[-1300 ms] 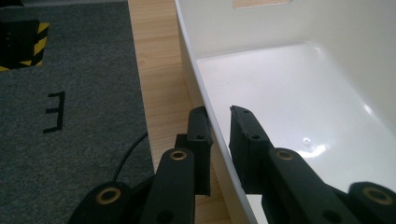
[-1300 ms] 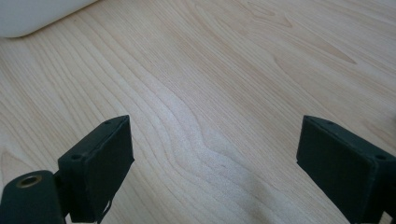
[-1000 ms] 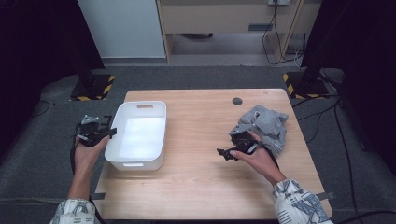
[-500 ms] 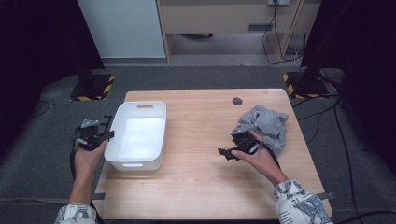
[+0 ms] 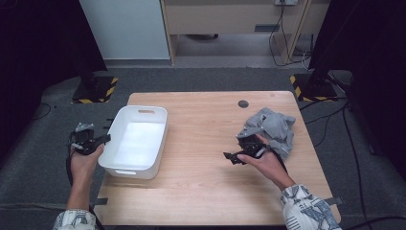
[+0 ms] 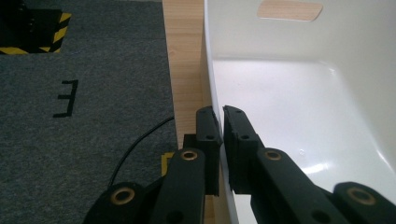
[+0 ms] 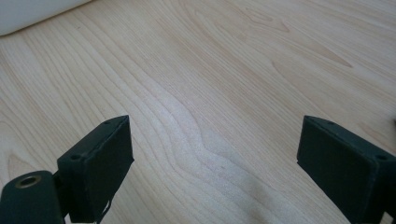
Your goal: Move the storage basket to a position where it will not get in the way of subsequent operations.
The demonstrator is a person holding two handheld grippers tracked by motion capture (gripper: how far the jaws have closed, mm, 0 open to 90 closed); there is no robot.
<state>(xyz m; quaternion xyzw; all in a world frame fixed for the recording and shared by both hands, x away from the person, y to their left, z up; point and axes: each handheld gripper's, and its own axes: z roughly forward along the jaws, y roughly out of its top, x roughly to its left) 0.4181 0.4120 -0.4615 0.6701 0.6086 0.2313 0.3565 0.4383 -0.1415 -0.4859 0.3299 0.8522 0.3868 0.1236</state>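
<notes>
Wooden table [image 7: 224, 70] under spread right gripper [image 7: 215, 163].

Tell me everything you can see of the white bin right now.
The white bin is a glossy, plastic-looking rectangular tub with rounded corners and a slot handle in its far wall. It stands upright and empty at the left edge of the wooden table. The left hand-held gripper is clamped on its left rim, one jaw outside, one inside.

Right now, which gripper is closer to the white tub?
The left. The left gripper is shut on the white tub's left wall, one jaw inside and one outside. The right gripper is open over bare table, beside the grey cloth.
</notes>
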